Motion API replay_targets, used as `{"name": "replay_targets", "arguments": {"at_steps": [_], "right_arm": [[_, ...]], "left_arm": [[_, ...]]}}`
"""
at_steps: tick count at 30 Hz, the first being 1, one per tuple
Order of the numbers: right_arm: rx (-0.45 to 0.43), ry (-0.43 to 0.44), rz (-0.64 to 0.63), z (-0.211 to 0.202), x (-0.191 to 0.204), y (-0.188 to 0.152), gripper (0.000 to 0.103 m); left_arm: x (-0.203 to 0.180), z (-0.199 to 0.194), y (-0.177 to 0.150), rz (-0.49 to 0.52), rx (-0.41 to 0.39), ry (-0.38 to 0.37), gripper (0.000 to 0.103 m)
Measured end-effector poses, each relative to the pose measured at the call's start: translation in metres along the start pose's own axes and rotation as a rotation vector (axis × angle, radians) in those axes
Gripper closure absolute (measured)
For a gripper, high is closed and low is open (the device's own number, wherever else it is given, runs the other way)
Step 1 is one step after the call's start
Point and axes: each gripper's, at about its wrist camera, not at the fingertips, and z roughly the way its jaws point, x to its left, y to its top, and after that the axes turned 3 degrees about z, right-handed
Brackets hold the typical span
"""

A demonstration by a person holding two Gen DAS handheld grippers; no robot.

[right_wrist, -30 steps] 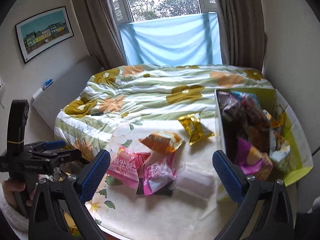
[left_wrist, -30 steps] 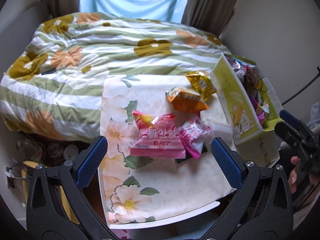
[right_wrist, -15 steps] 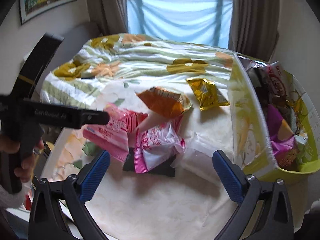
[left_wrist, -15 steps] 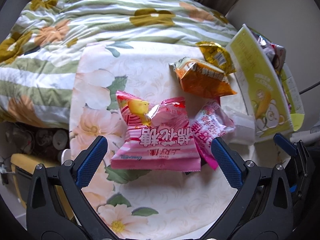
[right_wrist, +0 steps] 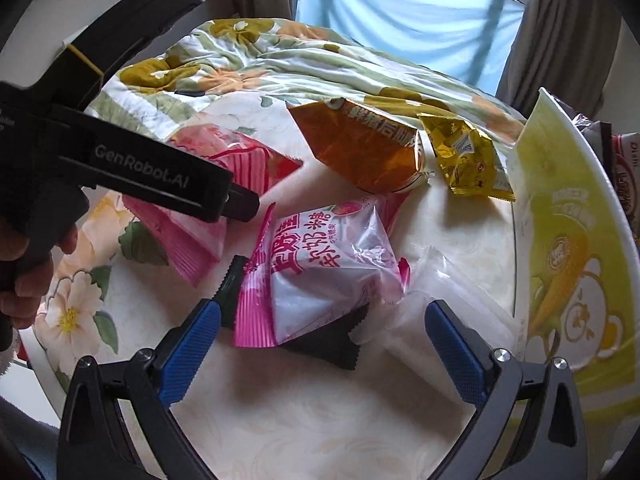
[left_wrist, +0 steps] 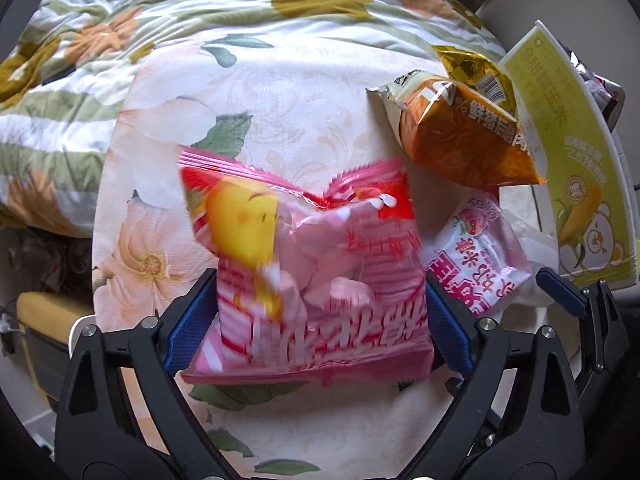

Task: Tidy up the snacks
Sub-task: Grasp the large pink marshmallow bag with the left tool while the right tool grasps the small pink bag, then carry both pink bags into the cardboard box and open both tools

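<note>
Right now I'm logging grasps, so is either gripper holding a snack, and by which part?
The left gripper straddles the pink marshmallow bag at its lower side edges; whether it grips cannot be told. The right gripper is open, holding nothing.

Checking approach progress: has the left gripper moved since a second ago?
Yes. The left gripper has advanced across the floral tablecloth and now straddles the pink marshmallow bag.

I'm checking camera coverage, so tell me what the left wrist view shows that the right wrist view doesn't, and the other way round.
Only the left wrist view shows the left gripper fingertips on either side of the big pink marshmallow bag. Only the right wrist view shows the black packet under the pink milk-candy bag, and the blue window cloth. Both show the orange packet, gold packet and yellow box.
</note>
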Motion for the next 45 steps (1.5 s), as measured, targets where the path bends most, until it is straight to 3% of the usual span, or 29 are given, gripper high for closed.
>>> {"name": "replay_targets", "arguments": {"at_steps": [10,15,25,30,31,32,35,39,45], "right_arm": [[-0.015,0.025,-0.084,0.013,0.002,0.008,0.001],[-0.008,0.039,-0.143,0.023,0.009,0.012,0.001],[0.032,0.082,-0.120,0.044,0.007,0.023,0.003],[0.043,0.109,-0.074,0.051,0.003,0.031,0.017],[0.043,0.105,-0.074,0.051,0.004,0.031,0.028],[0.044,0.103,-0.076,0.052,0.004,0.031,0.033],[0.040,0.103,-0.072,0.048,0.004,0.031,0.039],[0.022,0.088,-0.071,0.040,0.007,0.028,0.045],[-0.008,0.098,-0.025,0.018,0.006,0.025,0.045]], "left_arm": [[0.004,-0.004,-0.005,0.031,-0.005,0.012,0.024],[0.008,-0.010,-0.010,0.039,0.000,0.038,0.025],[0.019,-0.024,-0.023,0.030,-0.010,0.052,0.026],[0.023,-0.030,-0.027,0.018,-0.018,0.063,0.026],[0.023,-0.031,-0.029,0.016,-0.019,0.064,0.026],[0.024,-0.031,-0.029,0.012,-0.020,0.063,0.026],[0.026,-0.034,-0.030,0.003,-0.024,0.062,0.026],[0.026,-0.041,-0.033,0.003,-0.033,0.065,0.026],[0.023,-0.061,-0.038,0.018,-0.058,0.076,0.026]]}}
